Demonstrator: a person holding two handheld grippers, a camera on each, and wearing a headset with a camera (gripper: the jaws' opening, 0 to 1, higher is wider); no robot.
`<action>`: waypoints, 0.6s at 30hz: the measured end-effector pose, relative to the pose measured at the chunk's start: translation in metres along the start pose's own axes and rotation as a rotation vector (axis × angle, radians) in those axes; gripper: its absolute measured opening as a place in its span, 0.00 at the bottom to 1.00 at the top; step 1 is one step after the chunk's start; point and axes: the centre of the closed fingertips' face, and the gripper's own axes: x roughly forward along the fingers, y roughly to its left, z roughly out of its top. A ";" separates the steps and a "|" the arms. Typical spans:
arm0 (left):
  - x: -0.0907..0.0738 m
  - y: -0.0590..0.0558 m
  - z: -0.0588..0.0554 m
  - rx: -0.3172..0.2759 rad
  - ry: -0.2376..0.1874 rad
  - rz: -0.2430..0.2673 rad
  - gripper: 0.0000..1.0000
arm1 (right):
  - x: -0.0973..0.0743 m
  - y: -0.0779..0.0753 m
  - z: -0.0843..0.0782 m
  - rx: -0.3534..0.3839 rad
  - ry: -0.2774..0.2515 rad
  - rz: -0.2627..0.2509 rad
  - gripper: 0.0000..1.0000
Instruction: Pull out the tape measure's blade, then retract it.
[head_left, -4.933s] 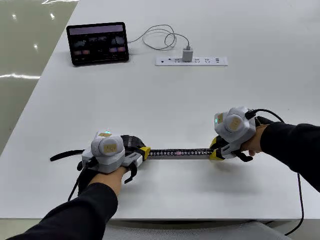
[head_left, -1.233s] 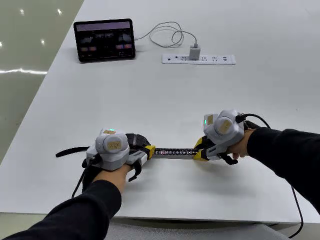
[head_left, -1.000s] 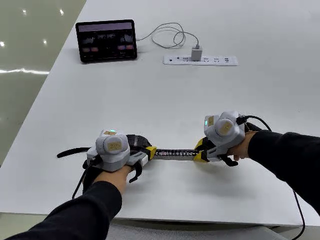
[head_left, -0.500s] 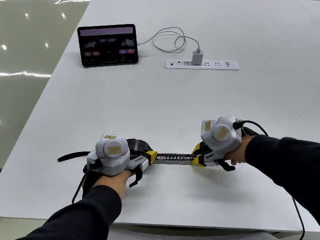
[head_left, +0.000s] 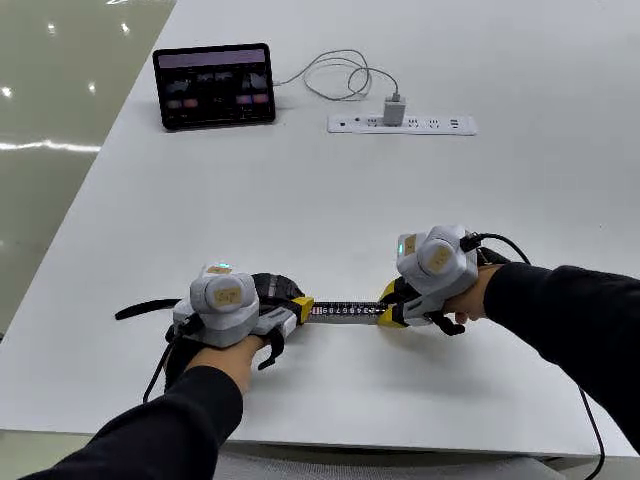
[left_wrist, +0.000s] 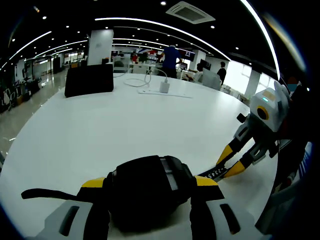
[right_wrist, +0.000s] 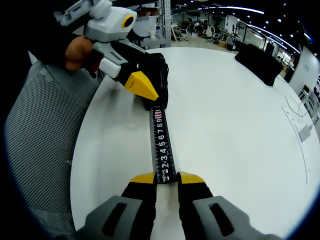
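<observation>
Holding the black tape measure case near the white worktop's front edge, with the left gripper's jaws closed against its sides. Pinching the blade's tip in the right gripper's nearly closed jaws, with a short stretch drawn out flat between the two.

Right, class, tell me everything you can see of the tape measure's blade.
The blade is a narrow dark strip with white numerals and a red mark, likely metal. It runs straight and flat along the white table, partly out of the black case, which the left gripper clamps. The right gripper pinches its free end.
</observation>
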 end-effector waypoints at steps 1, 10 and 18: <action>0.000 0.000 0.000 -0.001 -0.001 0.001 0.61 | 0.000 0.000 0.000 0.001 -0.001 0.000 0.12; 0.000 0.000 0.000 -0.002 0.003 -0.002 0.61 | 0.003 -0.001 0.004 0.015 -0.013 0.002 0.12; 0.001 0.000 0.000 -0.004 0.001 -0.002 0.61 | 0.005 -0.001 0.008 0.029 -0.023 -0.001 0.12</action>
